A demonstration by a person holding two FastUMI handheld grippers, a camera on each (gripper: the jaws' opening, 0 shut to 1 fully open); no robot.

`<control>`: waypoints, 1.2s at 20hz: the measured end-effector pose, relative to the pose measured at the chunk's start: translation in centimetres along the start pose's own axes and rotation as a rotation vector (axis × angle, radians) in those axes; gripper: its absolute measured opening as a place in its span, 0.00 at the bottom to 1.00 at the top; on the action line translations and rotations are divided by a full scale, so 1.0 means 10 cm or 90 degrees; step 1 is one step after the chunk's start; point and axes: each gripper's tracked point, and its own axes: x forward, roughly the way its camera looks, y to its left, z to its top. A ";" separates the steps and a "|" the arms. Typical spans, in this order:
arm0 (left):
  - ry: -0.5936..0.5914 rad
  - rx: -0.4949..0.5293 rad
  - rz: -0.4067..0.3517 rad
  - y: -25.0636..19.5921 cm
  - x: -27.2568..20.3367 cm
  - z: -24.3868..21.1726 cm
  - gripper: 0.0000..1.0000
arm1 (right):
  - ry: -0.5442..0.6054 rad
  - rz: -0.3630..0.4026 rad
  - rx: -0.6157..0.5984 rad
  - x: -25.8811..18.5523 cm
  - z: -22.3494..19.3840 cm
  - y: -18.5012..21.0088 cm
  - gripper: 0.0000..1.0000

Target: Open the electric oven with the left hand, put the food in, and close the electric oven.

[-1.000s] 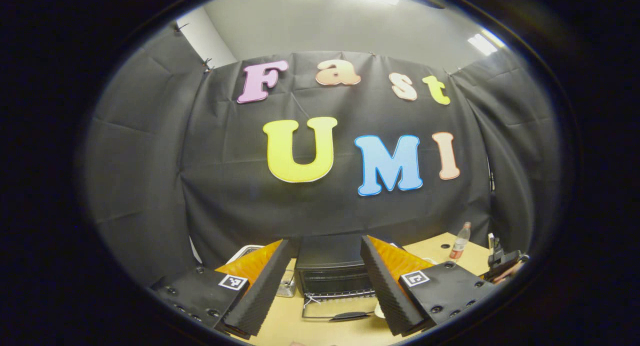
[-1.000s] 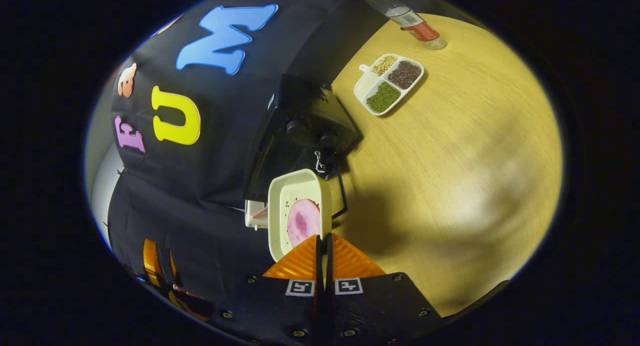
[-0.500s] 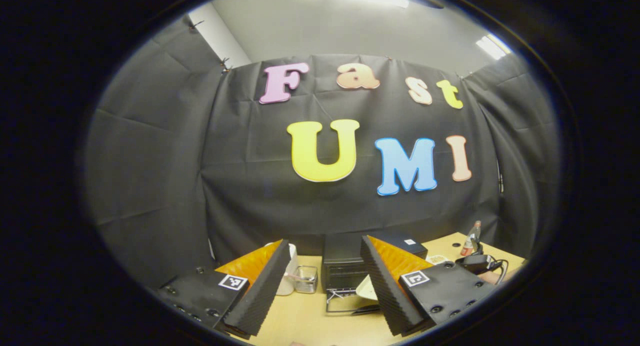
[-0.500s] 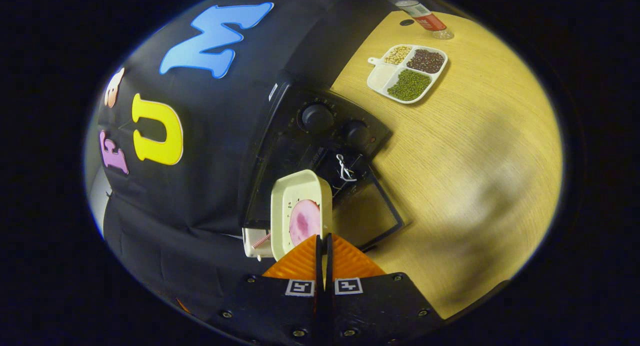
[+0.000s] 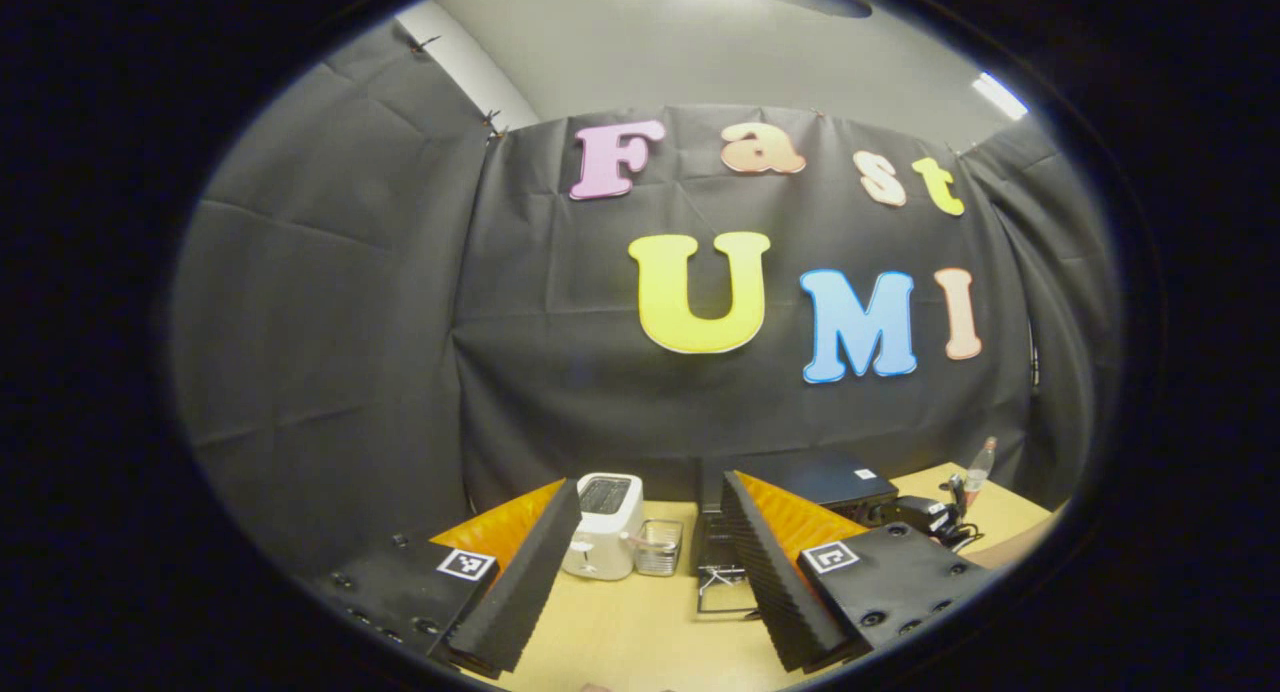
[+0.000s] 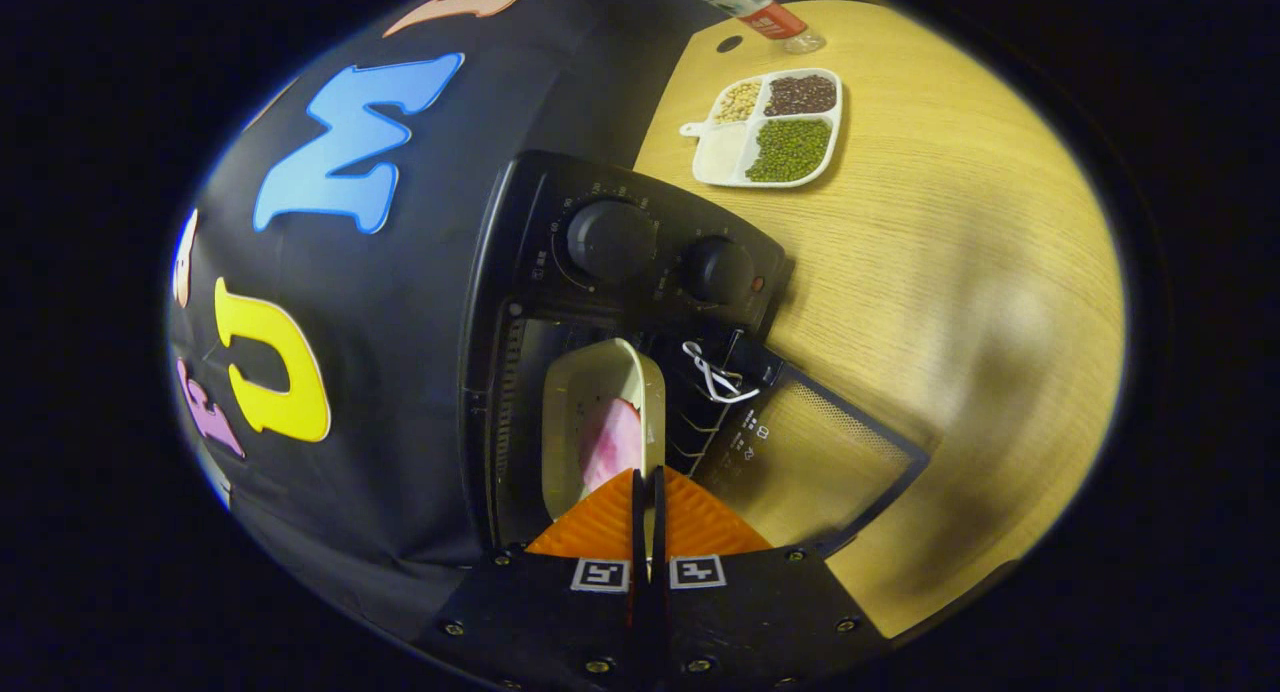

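Note:
The black electric oven [image 6: 620, 242] with two knobs has its glass door [image 6: 820, 452] folded down onto the table. My right gripper [image 6: 647, 477] is shut on the near rim of a cream tray [image 6: 590, 392]. A pink slice of food [image 6: 612, 442] lies in the tray, which reaches into the oven's opening. In the left gripper view my left gripper [image 5: 645, 572] is open and holds nothing. It hangs over the table in front of the oven [image 5: 810, 477], whose lowered door [image 5: 725, 584] shows between the fingers.
A white toaster [image 5: 603, 537] and a small clear container [image 5: 657, 547] stand left of the oven. Right of it on the wooden table [image 6: 950, 272] are a divided white plate [image 6: 770, 127] of beans and a bottle [image 6: 760, 12]. The black cloth wall rises behind.
My right gripper has carried the tray forward to the oven, and the tray now enters the opening. My left gripper has swung left, bringing the toaster into view.

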 end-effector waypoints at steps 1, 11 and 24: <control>0.006 -0.002 0.003 0.03 0.02 -0.03 1.00 | -0.010 -0.003 0.014 0.08 -0.02 0.02 0.00; 0.029 0.009 0.084 0.52 -0.07 -0.13 0.90 | -0.085 -0.028 0.165 0.77 -0.22 0.24 0.01; 0.019 -0.003 0.002 -0.14 0.31 -0.11 1.00 | 0.036 -0.037 -0.162 0.06 -0.31 0.06 0.51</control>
